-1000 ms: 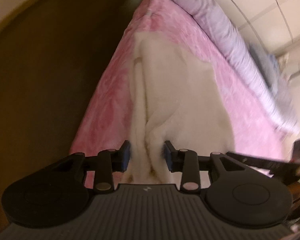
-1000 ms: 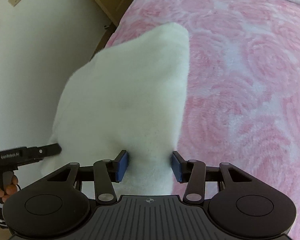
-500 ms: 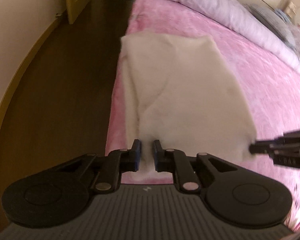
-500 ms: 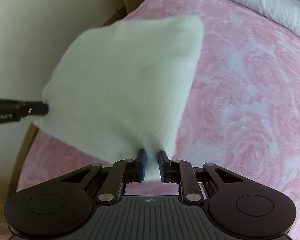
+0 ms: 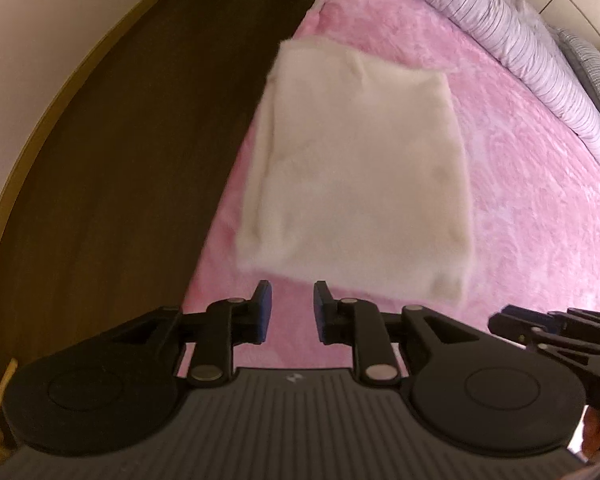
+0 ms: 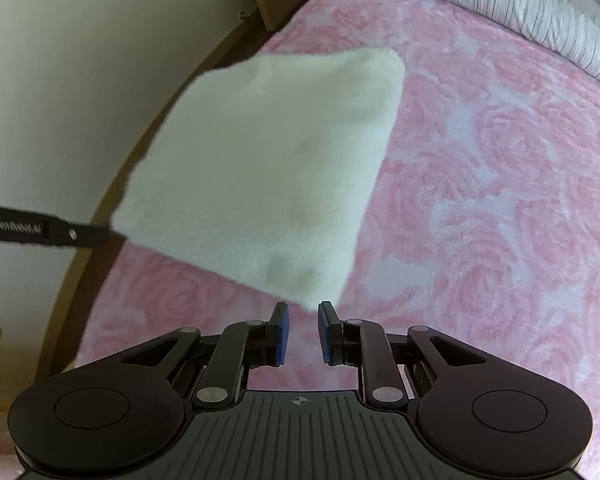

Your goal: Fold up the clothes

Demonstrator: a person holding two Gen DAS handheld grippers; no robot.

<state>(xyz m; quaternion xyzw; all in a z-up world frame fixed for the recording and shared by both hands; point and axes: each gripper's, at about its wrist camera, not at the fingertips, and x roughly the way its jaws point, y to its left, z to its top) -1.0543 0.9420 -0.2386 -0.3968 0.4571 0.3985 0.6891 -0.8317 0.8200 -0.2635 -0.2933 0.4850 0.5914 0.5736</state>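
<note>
While both hands lift off | cloth [image 5: 360, 168] now lies released, folded square at bed [image 5: 540, 208] edge | left gripper [image 5: 288, 300] opening, empty | right gripper [image 6: 303, 316] apart, empty | I judge this fold done.

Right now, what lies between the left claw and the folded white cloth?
Only bare pink blanket: the left wrist view shows a short strip of it separating the left claw, its jaws opening and empty, from the white cloth.

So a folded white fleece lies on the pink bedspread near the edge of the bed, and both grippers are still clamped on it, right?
Not quite. The folded white fleece does lie on the pink bedspread near the bed's edge, but neither gripper is clamped on it. The left wrist view shows only bedspread between the left gripper's jaws, which are opening; the right wrist view shows the right gripper apart and empty.
</note>
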